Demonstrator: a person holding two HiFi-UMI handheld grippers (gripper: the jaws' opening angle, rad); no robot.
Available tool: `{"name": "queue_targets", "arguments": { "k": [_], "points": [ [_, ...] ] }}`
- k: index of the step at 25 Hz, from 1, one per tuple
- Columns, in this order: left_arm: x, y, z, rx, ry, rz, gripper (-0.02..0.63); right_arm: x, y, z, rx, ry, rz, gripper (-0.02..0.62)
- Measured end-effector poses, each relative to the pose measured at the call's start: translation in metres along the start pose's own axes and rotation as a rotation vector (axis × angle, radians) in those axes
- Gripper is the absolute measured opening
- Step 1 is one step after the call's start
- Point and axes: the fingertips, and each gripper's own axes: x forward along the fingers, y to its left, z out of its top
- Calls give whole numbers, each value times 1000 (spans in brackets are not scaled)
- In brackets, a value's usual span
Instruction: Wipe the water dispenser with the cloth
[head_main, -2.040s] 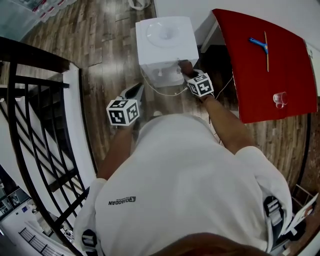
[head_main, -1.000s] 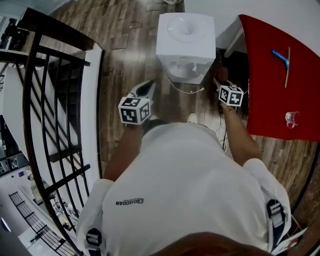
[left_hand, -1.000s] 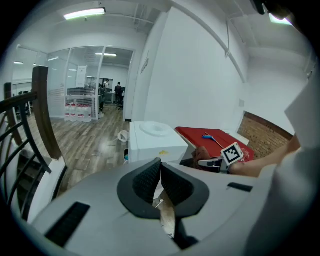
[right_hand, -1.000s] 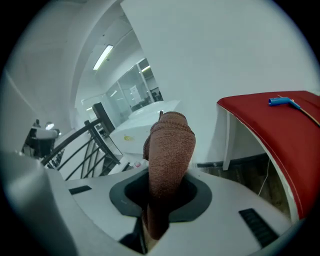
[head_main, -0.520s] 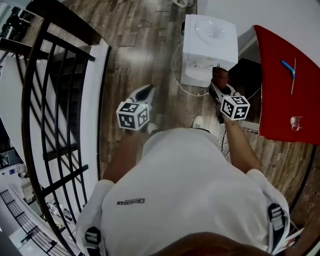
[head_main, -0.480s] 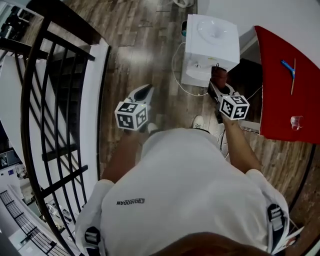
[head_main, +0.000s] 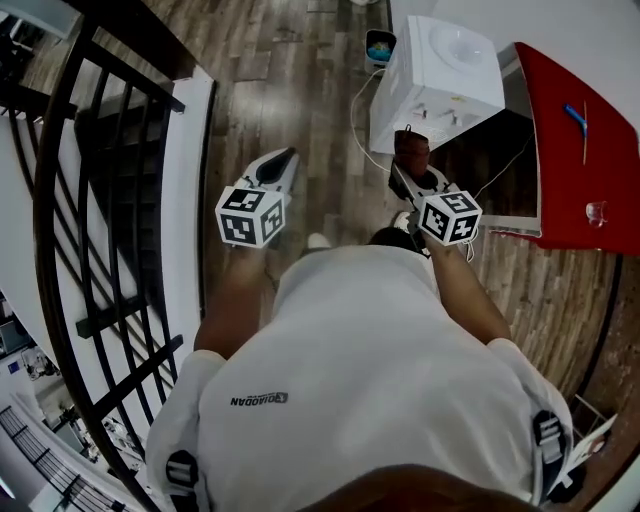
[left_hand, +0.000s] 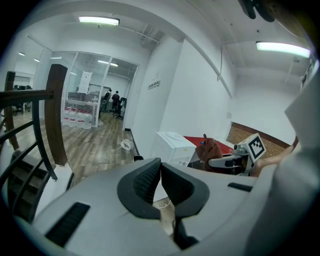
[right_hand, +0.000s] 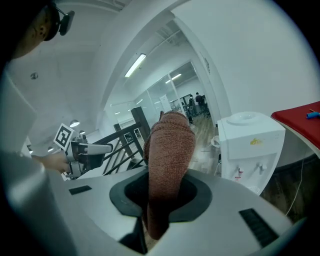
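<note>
The white water dispenser (head_main: 440, 75) stands on the wooden floor against the wall; the right gripper view shows its front taps (right_hand: 250, 150) to the right. My right gripper (head_main: 408, 170) is shut on a reddish-brown cloth (right_hand: 167, 160), which sticks up between the jaws, short of the dispenser and not touching it. In the head view the cloth (head_main: 410, 148) sits just below the dispenser's near corner. My left gripper (head_main: 278, 165) is held out over the floor to the left, its jaws shut with nothing between them (left_hand: 160, 184).
A black stair railing (head_main: 90, 180) runs along the left. A red table (head_main: 580, 110) with a blue tool and a small glass stands right of the dispenser. A white cable (head_main: 362, 100) trails on the floor by the dispenser, and a small bin (head_main: 380, 45) sits behind it.
The person has stepped round to the left of the dispenser, so it now sits farther right in the head view. The right gripper with the cloth has come off its front and lowered slightly.
</note>
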Motion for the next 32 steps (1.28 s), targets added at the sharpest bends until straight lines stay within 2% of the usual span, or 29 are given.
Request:
{"name": "queue_targets", "arguments": {
  "k": [5, 11, 17, 23, 28, 32],
  "points": [
    [-30, 26, -13, -8, -11, 11, 0, 25, 36, -19, -1, 58, 25, 64],
    [-46, 65, -11, -70, -14, 53, 1, 79, 70, -4, -18, 77, 100, 64],
    [-39, 124, 8, -18, 43, 57, 0, 153, 86, 19, -3, 53, 130, 64],
    [17, 173, 53, 99, 116, -10, 2, 224, 47, 58, 60, 10, 49, 64],
    [74, 194, 99, 163, 109, -94, 2, 263, 12, 102, 66, -42, -25, 64],
    [125, 208, 132, 201, 114, -180, 1, 268, -18, 124, 69, -83, -126, 64]
  ]
}}
